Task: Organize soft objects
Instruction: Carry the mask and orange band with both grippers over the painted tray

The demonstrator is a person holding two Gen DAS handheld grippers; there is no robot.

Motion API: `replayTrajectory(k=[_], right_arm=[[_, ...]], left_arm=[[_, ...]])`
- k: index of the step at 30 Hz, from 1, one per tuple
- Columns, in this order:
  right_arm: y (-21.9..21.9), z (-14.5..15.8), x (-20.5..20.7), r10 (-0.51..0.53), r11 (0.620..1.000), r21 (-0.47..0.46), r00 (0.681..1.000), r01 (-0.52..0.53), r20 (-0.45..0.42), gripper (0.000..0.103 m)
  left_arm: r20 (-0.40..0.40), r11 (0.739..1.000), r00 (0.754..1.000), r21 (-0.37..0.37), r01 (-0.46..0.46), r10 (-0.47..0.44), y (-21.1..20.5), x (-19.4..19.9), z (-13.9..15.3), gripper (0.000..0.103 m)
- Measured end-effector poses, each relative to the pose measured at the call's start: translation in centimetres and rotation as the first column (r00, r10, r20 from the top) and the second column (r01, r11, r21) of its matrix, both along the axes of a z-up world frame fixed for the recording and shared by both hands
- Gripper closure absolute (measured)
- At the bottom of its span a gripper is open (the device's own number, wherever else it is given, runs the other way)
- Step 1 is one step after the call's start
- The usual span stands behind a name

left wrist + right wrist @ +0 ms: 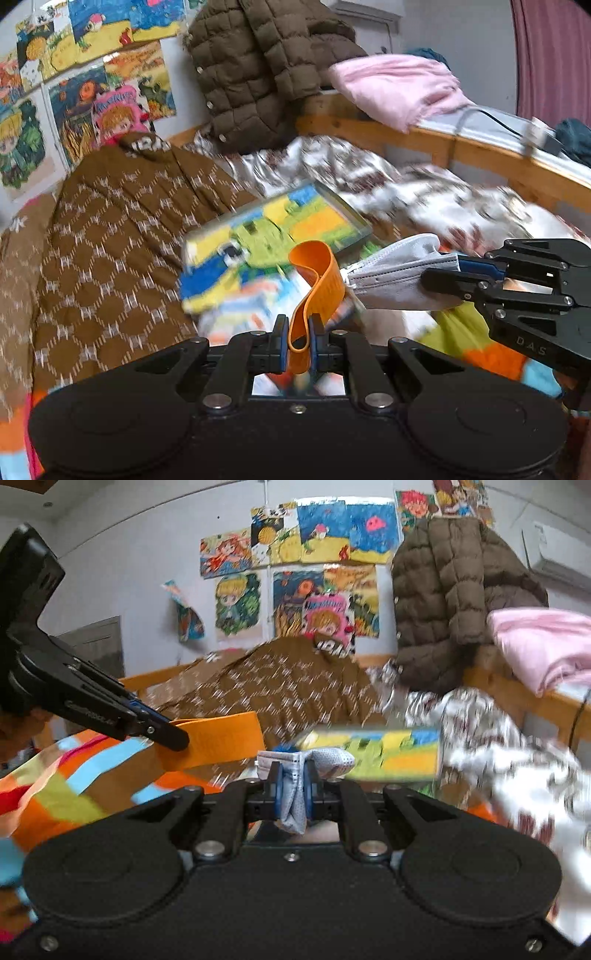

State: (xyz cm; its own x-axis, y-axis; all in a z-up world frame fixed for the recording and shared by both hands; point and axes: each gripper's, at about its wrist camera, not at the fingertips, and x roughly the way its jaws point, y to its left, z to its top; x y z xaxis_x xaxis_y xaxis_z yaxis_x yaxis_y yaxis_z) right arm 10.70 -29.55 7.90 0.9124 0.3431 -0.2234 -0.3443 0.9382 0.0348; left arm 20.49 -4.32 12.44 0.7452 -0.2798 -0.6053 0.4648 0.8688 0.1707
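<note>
Orange rubber band (314, 280) sticks up from the left gripper (298, 332), pinched tight between its tips. Just to its right, the right gripper (448, 273) squeezes a grey face mask (395, 275), lying sideways. Both hang over the bed, with the picture box (273, 236) close behind them.

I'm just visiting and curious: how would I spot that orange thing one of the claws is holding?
Start at the bed's brown diamond-patterned quilt. In front of it the left gripper pinches an orange band, a flat bendy strip folded into a loop. The right gripper beside it holds a pale face mask; only the band is bright orange.
</note>
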Motion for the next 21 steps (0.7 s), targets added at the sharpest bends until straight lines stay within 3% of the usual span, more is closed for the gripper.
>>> replayTrajectory(k=[5, 10, 21], right_arm=[[-0.1, 1.7, 8.4, -0.01, 1.0, 0.004, 1.0, 0.01, 0.012, 0.097], [0.4, 0.5, 18.0, -0.015, 0.999, -0.042, 1.0, 0.014, -0.022, 0.097], [1.5, -3.6, 33.1, -0.08, 0.996, -0.053, 0.979, 0.071, -0.186, 0.097]], left_arm=[[0.05, 0.994, 0.996, -0.074, -0.075, 0.079, 0.7, 7.5, 0.1, 0.091], [0.093, 0.988, 0.988, -0.105, -0.113, 0.123, 0.7, 14.1, -1.4, 0.091], [0.002, 0.975, 0.994, -0.199, -0.103, 0.106, -1.0, 25.0, -9.1, 0.091]])
